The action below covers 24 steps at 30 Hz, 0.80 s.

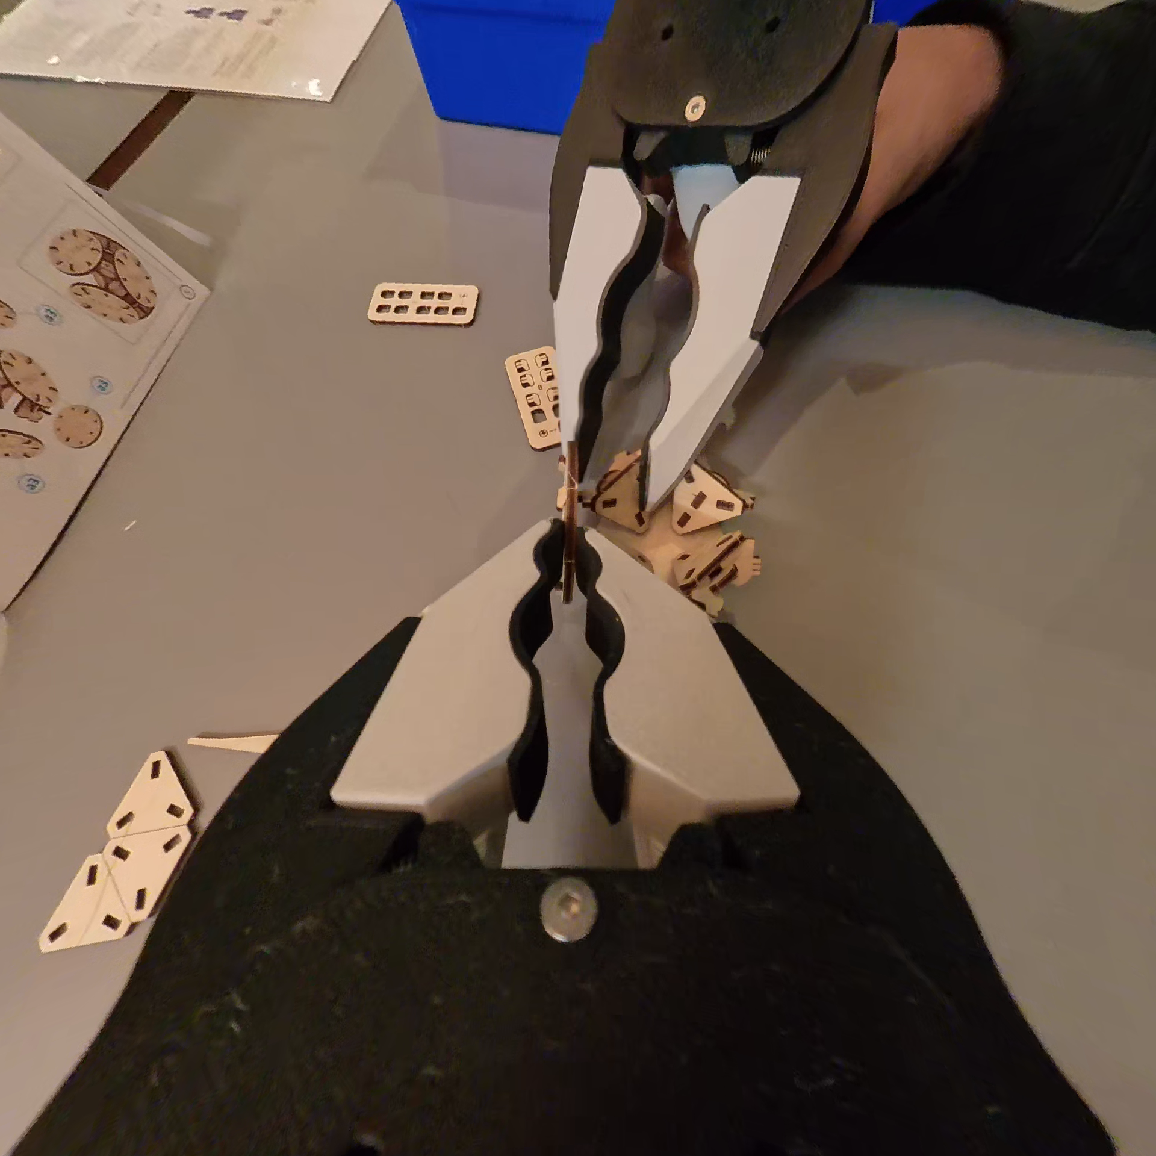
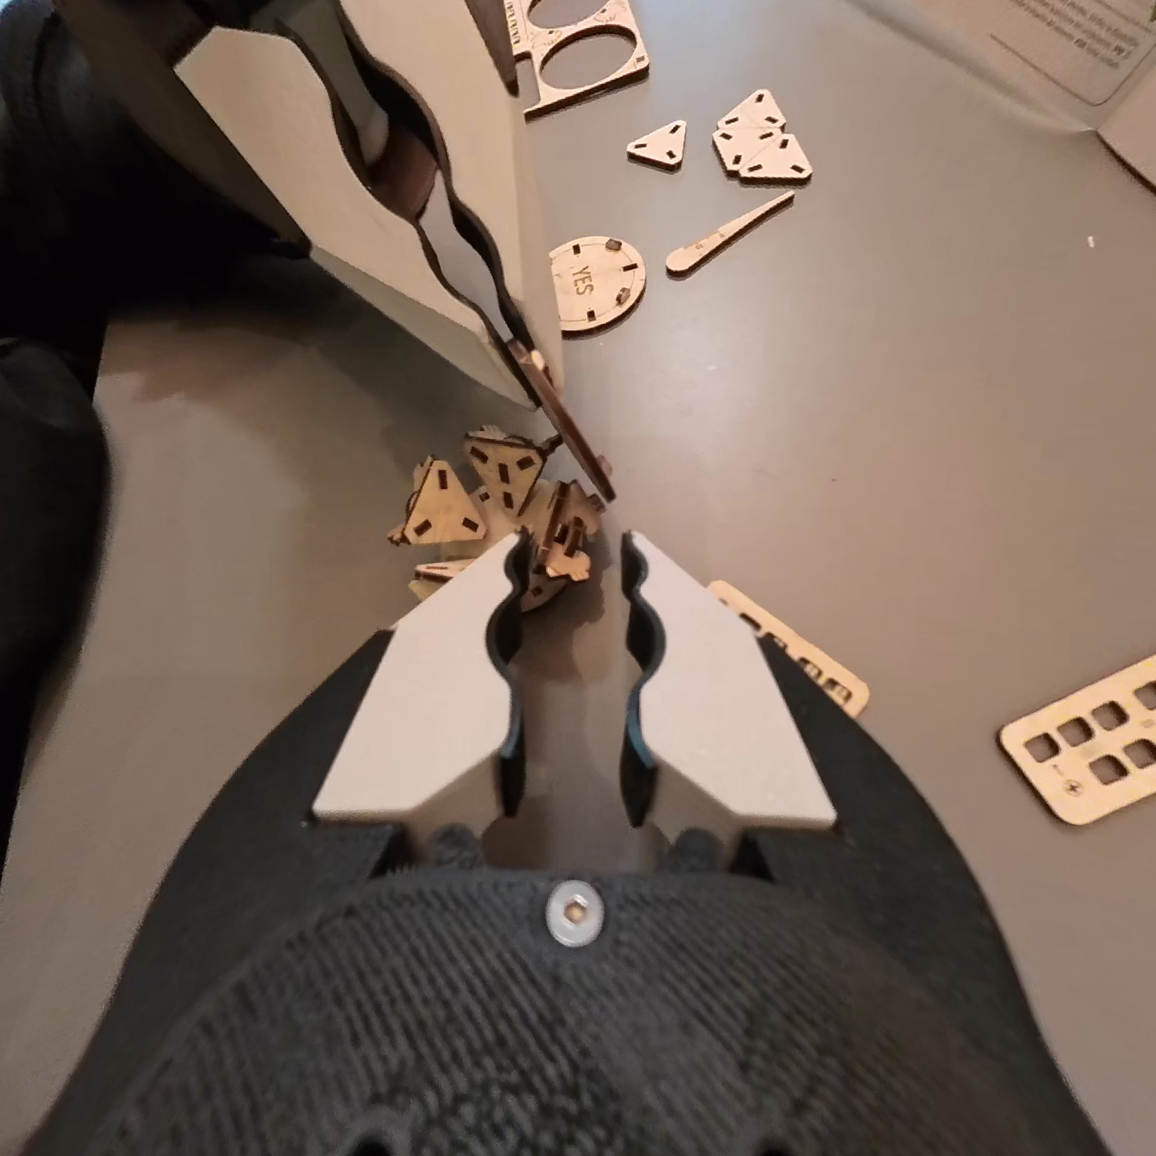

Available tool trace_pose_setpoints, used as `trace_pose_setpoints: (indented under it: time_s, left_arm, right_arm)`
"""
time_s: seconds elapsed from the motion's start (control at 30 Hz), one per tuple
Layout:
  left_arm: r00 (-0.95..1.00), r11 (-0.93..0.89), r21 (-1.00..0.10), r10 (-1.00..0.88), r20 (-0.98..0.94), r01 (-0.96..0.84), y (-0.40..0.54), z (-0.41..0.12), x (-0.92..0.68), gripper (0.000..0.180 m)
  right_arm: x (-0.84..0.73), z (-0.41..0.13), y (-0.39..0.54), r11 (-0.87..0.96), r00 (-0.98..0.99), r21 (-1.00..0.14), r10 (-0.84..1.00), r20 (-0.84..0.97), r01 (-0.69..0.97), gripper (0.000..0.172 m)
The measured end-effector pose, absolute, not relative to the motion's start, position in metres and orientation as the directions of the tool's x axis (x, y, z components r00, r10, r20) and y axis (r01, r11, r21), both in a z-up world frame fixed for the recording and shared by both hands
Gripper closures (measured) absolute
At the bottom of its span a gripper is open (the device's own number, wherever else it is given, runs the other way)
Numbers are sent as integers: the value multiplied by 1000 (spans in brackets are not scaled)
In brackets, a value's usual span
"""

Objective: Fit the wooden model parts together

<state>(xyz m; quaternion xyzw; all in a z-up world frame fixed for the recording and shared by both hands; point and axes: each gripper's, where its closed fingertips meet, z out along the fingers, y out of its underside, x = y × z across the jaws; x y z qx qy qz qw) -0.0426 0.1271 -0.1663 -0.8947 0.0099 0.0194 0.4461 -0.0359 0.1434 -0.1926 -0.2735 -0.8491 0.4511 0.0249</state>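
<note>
My left gripper (image 1: 569,532) is shut on a thin flat wooden piece (image 1: 569,563), seen edge-on and sticking out past the fingertips. In the right wrist view the left gripper (image 2: 528,369) comes in from the upper left with that piece (image 2: 575,450) slanting down towards a wooden assembly of slotted triangles (image 2: 444,507) on the grey table. My right gripper (image 2: 572,541) is open. Part of the assembly lies by its left finger (image 2: 494,563), and the right pad is free. In the left wrist view the right gripper (image 1: 616,491) reaches down from above onto the assembly (image 1: 694,538).
Instruction sheets (image 1: 94,313) lie at the left and a blue bin (image 1: 500,56) stands at the back. Punched-out wooden sheets (image 1: 423,304) (image 2: 1088,757), loose triangle pieces (image 1: 125,863) (image 2: 760,147), a wooden disc (image 2: 597,284) and a pointed wooden stick (image 2: 729,234) lie around. Both grippers' tips are close together, under 4 cm apart. The wooden disc (image 2: 597,284) is about 10 cm from my left fingertips.
</note>
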Motion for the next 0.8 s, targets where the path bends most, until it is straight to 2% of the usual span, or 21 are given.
trace_pose_setpoints:
  time_s: [0.1, 0.8]
  left_arm:
    - [998, -609, -791, 1, -60, -47, 129, -167, -42, 180]
    - [999, -603, -798, 6, -33, -23, 129, -167, -42, 180]
  right_arm:
    - [-33, -192, 142, 450, -854, -778, 476, -208, 440, 154]
    - [-33, -192, 138, 434, -843, -770, 482, -240, 468, 155]
